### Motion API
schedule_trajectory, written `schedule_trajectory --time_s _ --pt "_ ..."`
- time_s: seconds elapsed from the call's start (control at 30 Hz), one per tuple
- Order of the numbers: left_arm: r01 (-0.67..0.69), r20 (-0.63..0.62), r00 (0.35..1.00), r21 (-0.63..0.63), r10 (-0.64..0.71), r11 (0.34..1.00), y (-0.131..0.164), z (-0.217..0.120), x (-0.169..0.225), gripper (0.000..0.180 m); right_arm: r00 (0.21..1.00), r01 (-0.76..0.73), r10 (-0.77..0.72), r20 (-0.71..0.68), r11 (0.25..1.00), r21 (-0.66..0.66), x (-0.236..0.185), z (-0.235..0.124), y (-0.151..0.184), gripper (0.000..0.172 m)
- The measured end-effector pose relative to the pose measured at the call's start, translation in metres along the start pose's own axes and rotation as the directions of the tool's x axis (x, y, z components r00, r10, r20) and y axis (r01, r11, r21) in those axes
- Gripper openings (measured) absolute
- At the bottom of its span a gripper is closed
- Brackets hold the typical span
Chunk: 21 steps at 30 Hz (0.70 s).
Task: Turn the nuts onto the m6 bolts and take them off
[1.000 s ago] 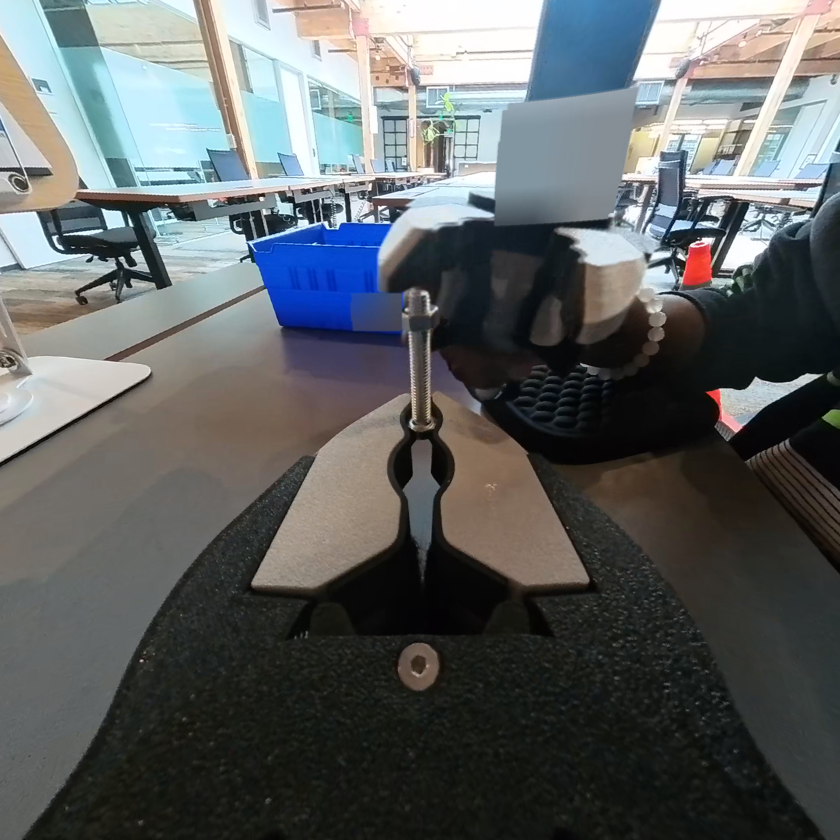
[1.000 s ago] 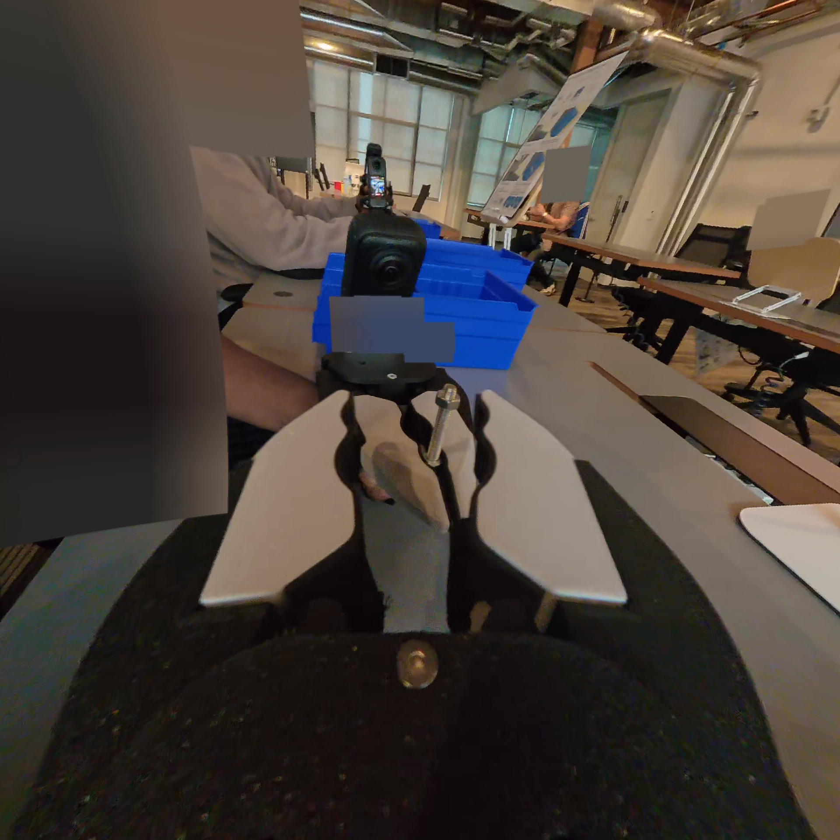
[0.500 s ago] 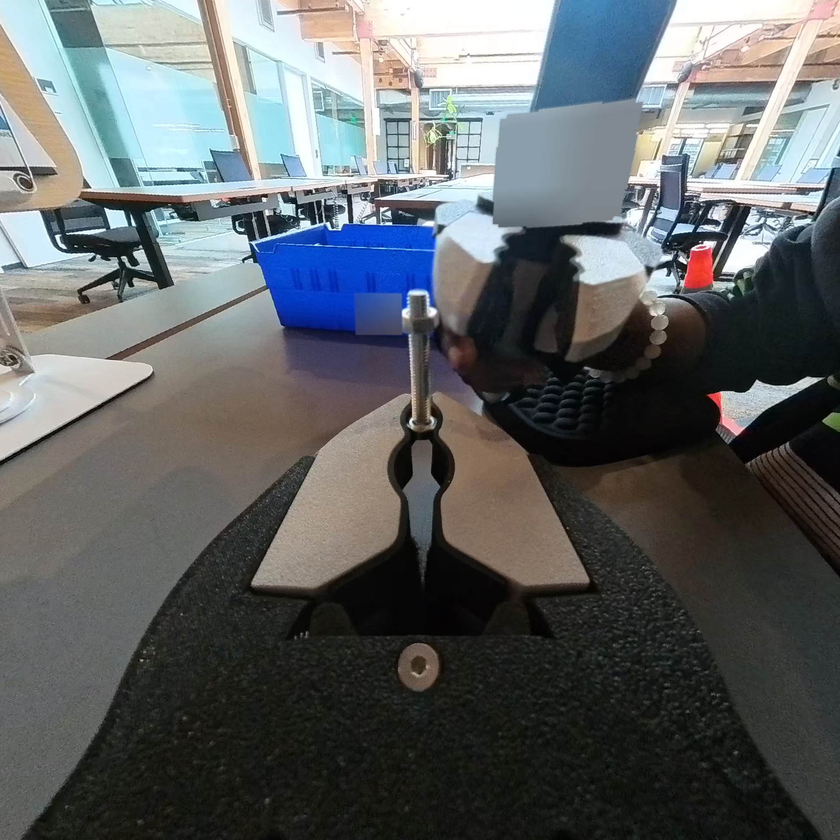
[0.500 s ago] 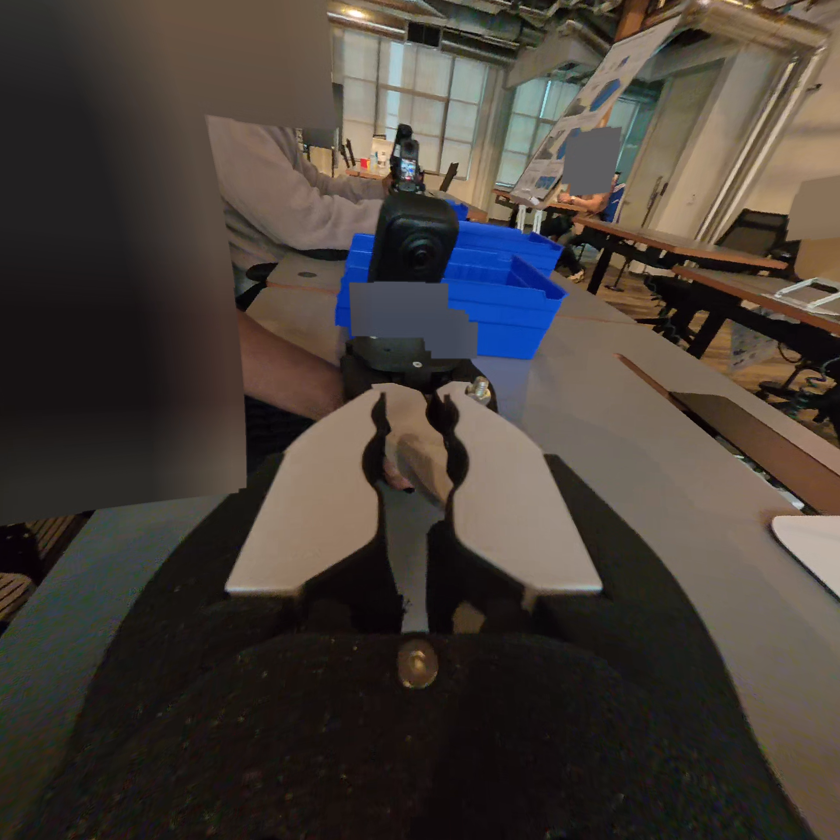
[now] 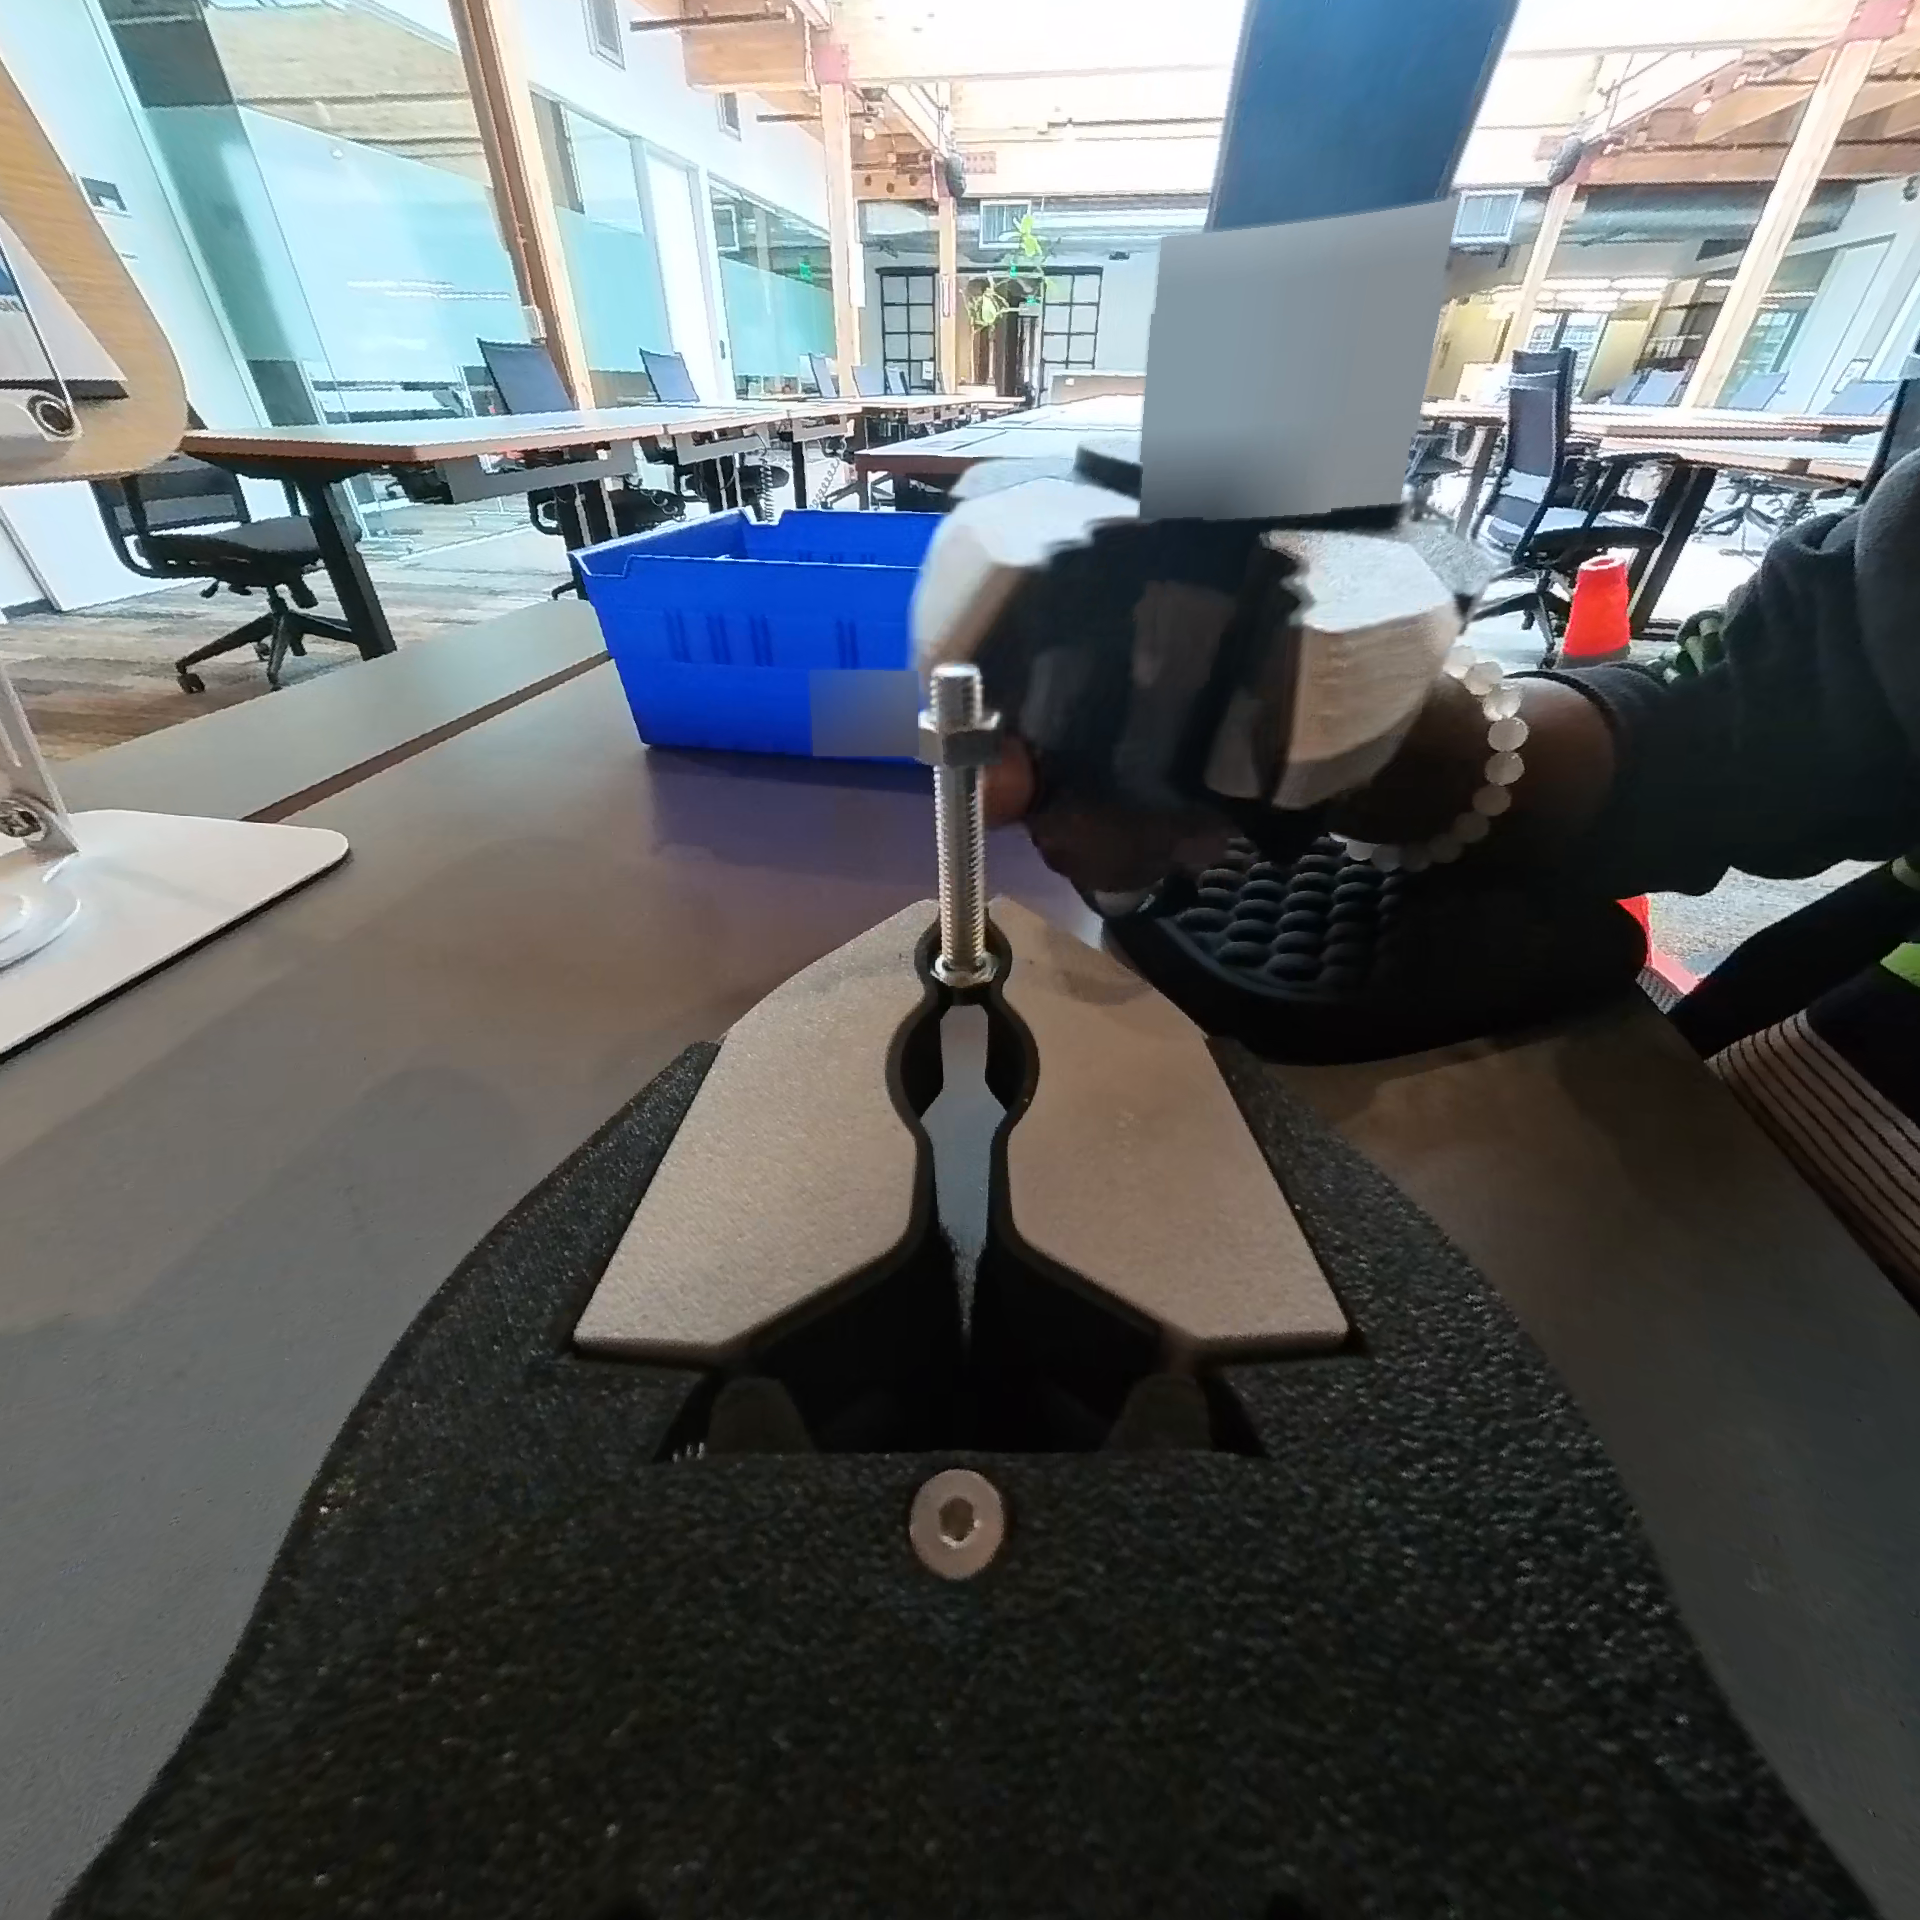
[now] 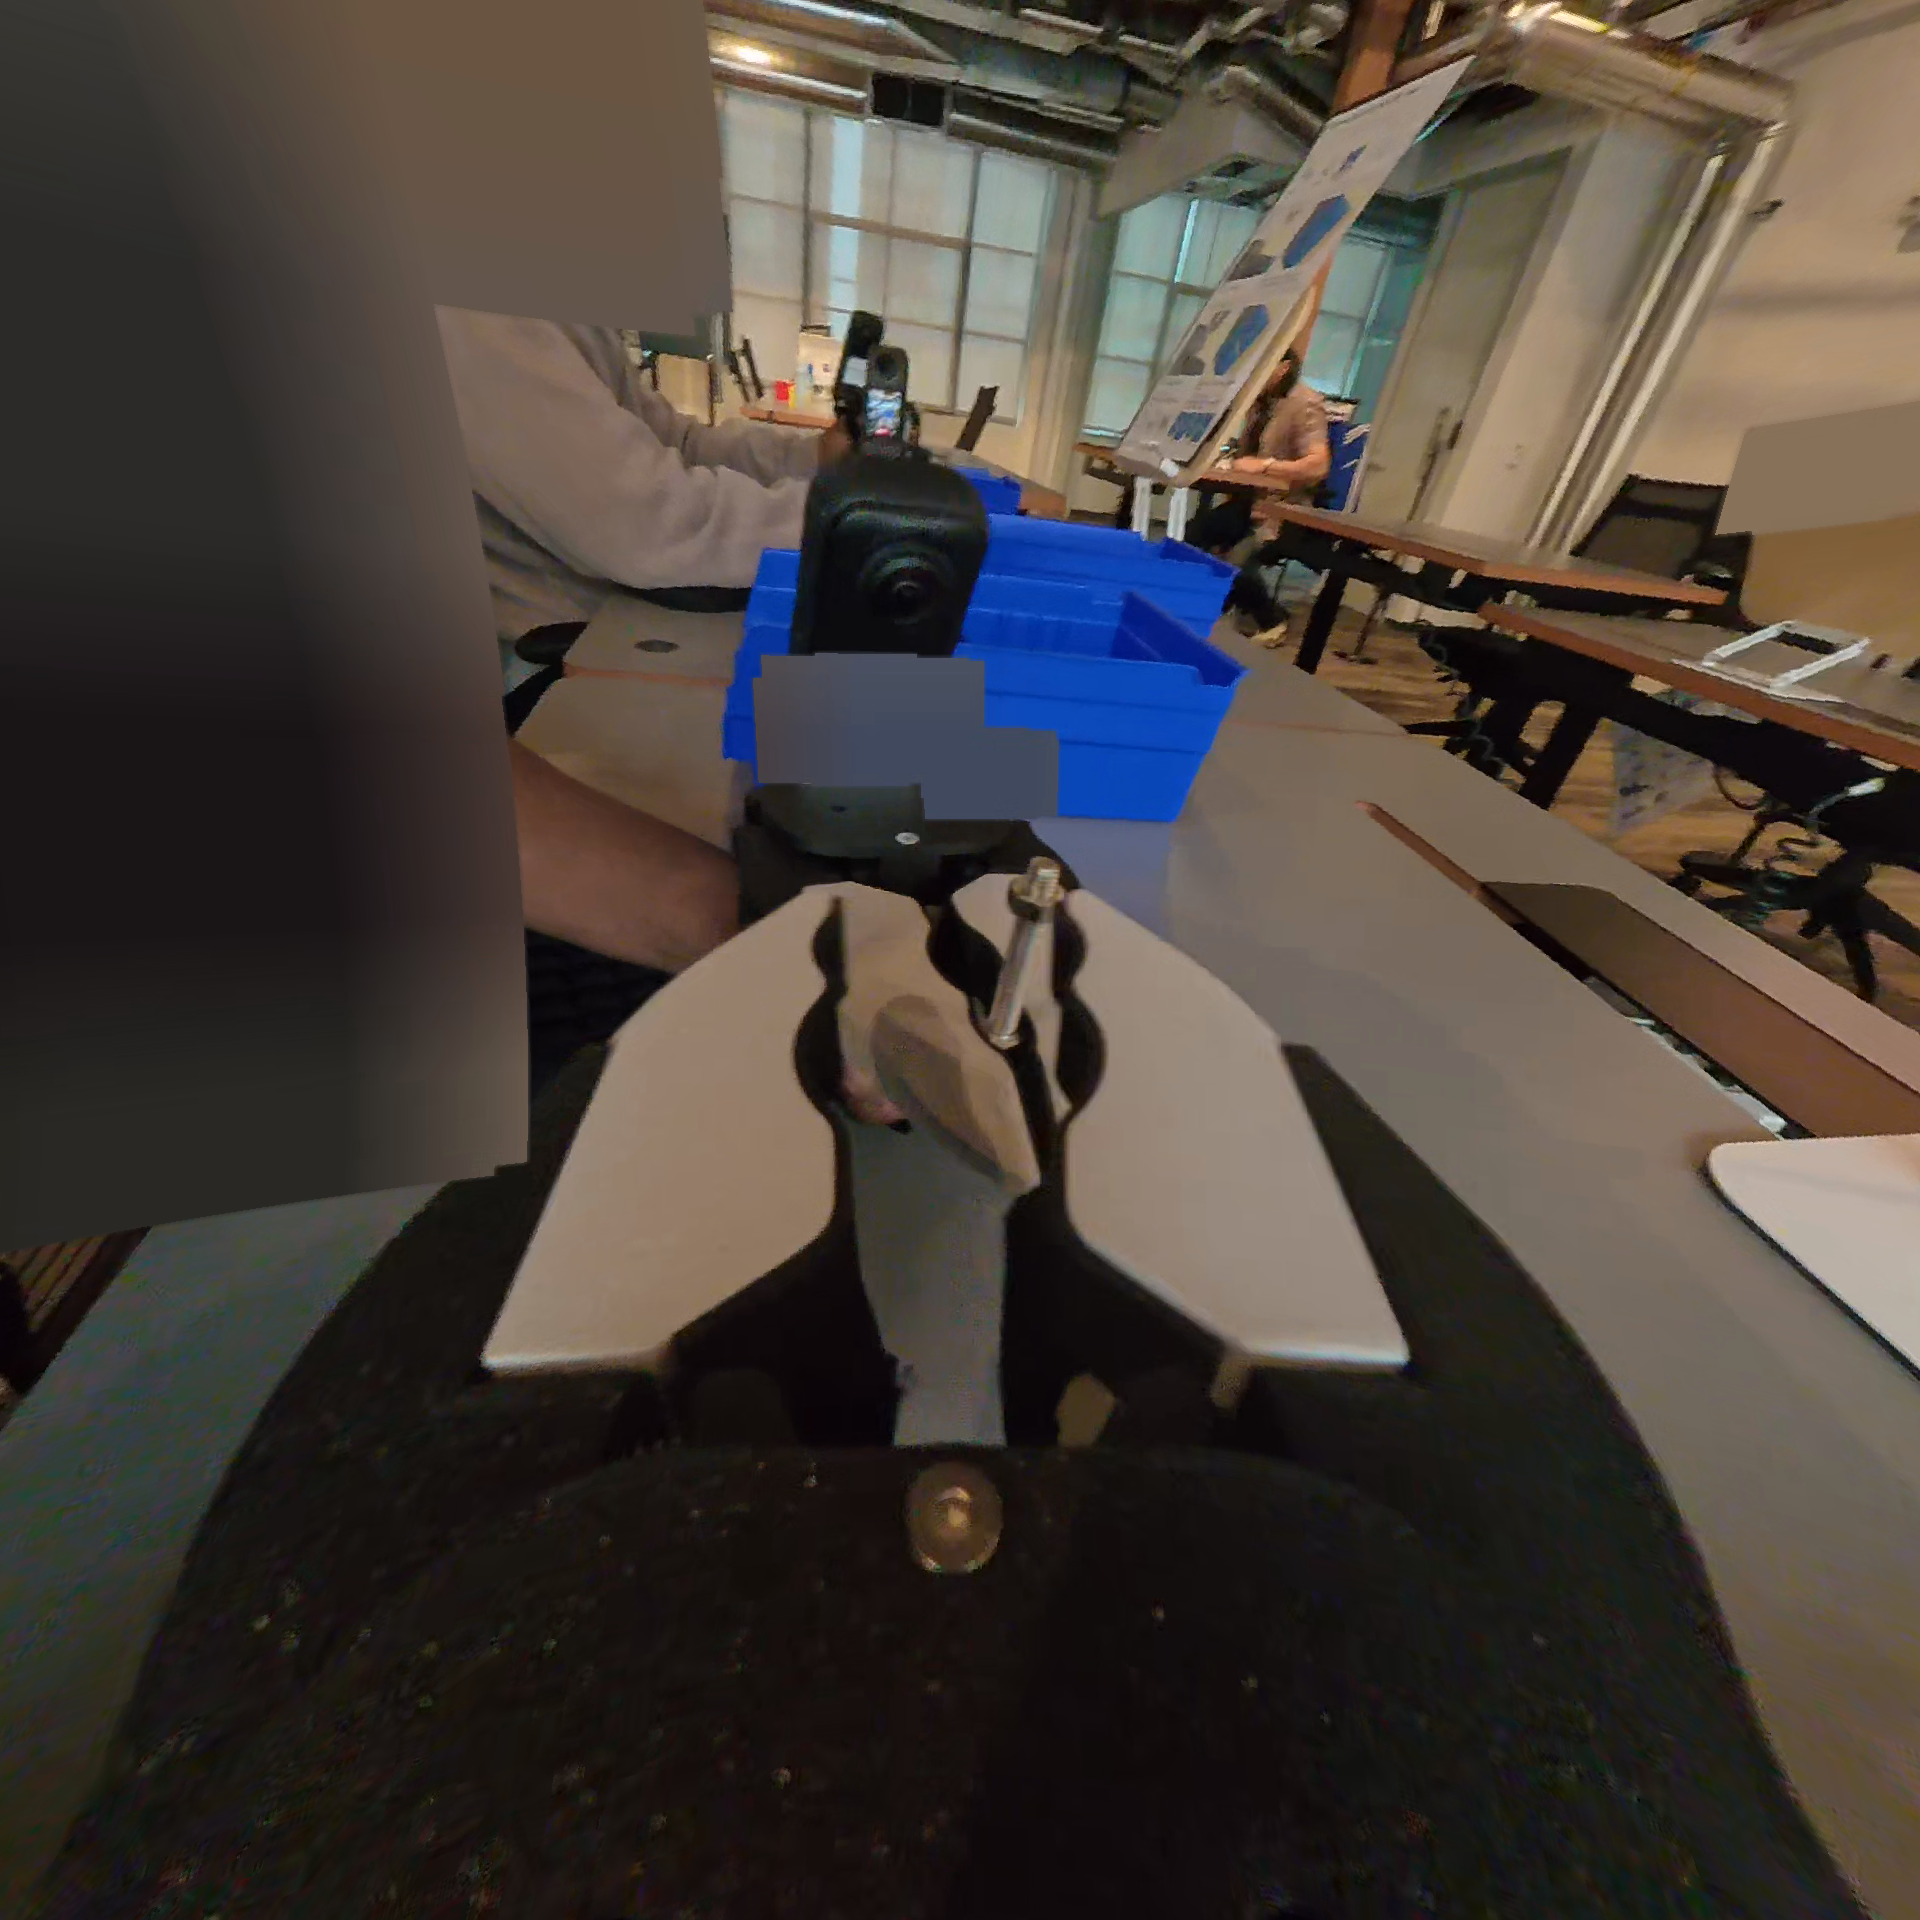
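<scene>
Light: bright daylight from windows (image 6: 940, 260) ahead of the hand-held gripper (image 6: 940, 977)
Glare: ceiling blown out
Edges: wide-angle bending
Blur: background soft

Opposed close wrist views, sharing bolt (image 5: 961, 831)

— any writing you can actually read here?
— no, nothing legible. the tilted poster board (image 6: 1288, 281) in the right wrist view has blue shapes and lines of print, all too small to make out.
— the blue bin (image 5: 748, 665) on the table?
— its label spot is covered over, in both views.
— the left edge of the left wrist view?
— a white sign (image 5: 31, 312) with dark print, cut off by the frame, unreadable.
— any screens?
— one small lit screen (image 6: 881, 410) on a far camera, only blurred colour. no brand or number shows on the nearer black camera (image 6: 888, 571) either.
</scene>
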State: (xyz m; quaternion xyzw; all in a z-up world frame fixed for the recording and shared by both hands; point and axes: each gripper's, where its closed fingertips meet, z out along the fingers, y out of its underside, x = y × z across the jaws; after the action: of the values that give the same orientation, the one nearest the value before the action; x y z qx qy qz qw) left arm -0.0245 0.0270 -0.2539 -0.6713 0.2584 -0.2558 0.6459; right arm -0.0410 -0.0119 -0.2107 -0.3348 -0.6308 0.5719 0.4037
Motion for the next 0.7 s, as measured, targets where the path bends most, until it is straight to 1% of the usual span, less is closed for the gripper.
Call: schedule_trajectory --time_s 0.03,0.07,0.1,0.13,0.2,0.23,0.3,0.33,0.43,0.47,0.5,0.53,0.57,0.6,0.63,0.7 --pt "0.0 0.0 1.0 0.0 0.0 1.0 0.0 0.0 0.0 0.003 1.0 -0.002 0.002 -0.013 1.0 0.006 0.002 0.001 0.0 0.048" --pt "0.001 0.0 1.0 0.0 -0.001 1.0 0.0 0.0 0.0 0.003 1.0 -0.003 0.003 -0.008 1.0 0.0 0.001 0.002 0.001 0.053" --pt "0.001 0.0 1.0 0.0 -0.001 1.0 0.0 0.0 0.0 0.003 1.0 -0.001 0.001 0.01 1.0 -0.016 -0.002 0.003 0.003 0.052" --pt "0.001 0.0 1.0 0.0 -0.001 1.0 0.0 0.0 0.0 0.003 1.0 0.005 -0.004 0.029 1.0 -0.028 -0.006 0.003 0.004 0.048" --pt "0.001 0.001 1.0 0.0 -0.001 1.0 0.0 0.0 0.0 0.003 0.997 0.024 -0.022 0.07 0.999 -0.031 -0.013 0.002 0.003 0.021" --pt "0.002 0.001 1.0 0.0 -0.002 1.0 0.0 0.0 0.0 0.003 0.997 0.016 -0.013 0.076 0.999 -0.033 -0.014 0.001 0.002 0.018" --pt "0.001 0.001 1.0 0.0 -0.001 1.0 0.0 0.0 0.0 0.003 0.998 0.009 -0.007 0.055 1.0 -0.027 -0.01 0.0 0.001 0.017" --pt "0.001 0.001 1.0 0.0 -0.001 1.0 0.0 0.0 0.0 0.003 1.0 0.007 -0.007 0.029 1.0 -0.017 -0.005 0.0 0.0 0.023" --pt "0.0 0.0 1.0 -0.001 0.0 1.0 0.0 0.0 0.0 0.003 1.0 0.0 0.0 -0.024 1.0 0.006 0.004 0.001 0.0 0.054" --pt "0.001 0.0 1.0 -0.001 -0.001 1.0 0.0 0.0 0.0 0.003 1.0 -0.003 0.003 -0.013 1.0 0.0 0.002 0.002 0.001 0.06" --pt "0.002 0.0 1.0 -0.001 -0.002 1.0 0.0 0.0 0.0 0.003 1.0 -0.002 0.003 0.008 1.0 -0.009 -0.002 0.004 0.003 0.061" --pt "0.002 0.0 1.0 -0.001 -0.002 1.0 0.0 0.0 0.0 0.003 1.0 0.003 -0.002 0.023 1.0 -0.017 -0.005 0.005 0.004 0.058" --pt "0.001 -0.001 1.0 -0.001 -0.001 1.0 0.0 0.0 0.0 0.003 0.999 0.014 -0.013 0.031 1.0 -0.027 -0.007 0.004 0.005 0.049" --pt "0.0 0.001 1.0 -0.001 0.0 1.0 0.0 0.0 0.0 0.003 0.999 0.028 -0.026 0.045 0.999 -0.032 -0.01 0.002 0.004 0.028" --pt "0.001 0.001 1.0 -0.001 -0.001 1.0 0.0 0.0 0.0 0.003 0.998 0.021 -0.019 0.061 0.999 -0.034 -0.012 0.001 0.003 0.021" --pt "0.003 0.001 1.0 0.0 -0.003 1.0 0.0 0.0 0.0 0.003 0.998 -0.004 0.005 0.062 1.0 -0.023 -0.01 -0.001 0.0 0.019"
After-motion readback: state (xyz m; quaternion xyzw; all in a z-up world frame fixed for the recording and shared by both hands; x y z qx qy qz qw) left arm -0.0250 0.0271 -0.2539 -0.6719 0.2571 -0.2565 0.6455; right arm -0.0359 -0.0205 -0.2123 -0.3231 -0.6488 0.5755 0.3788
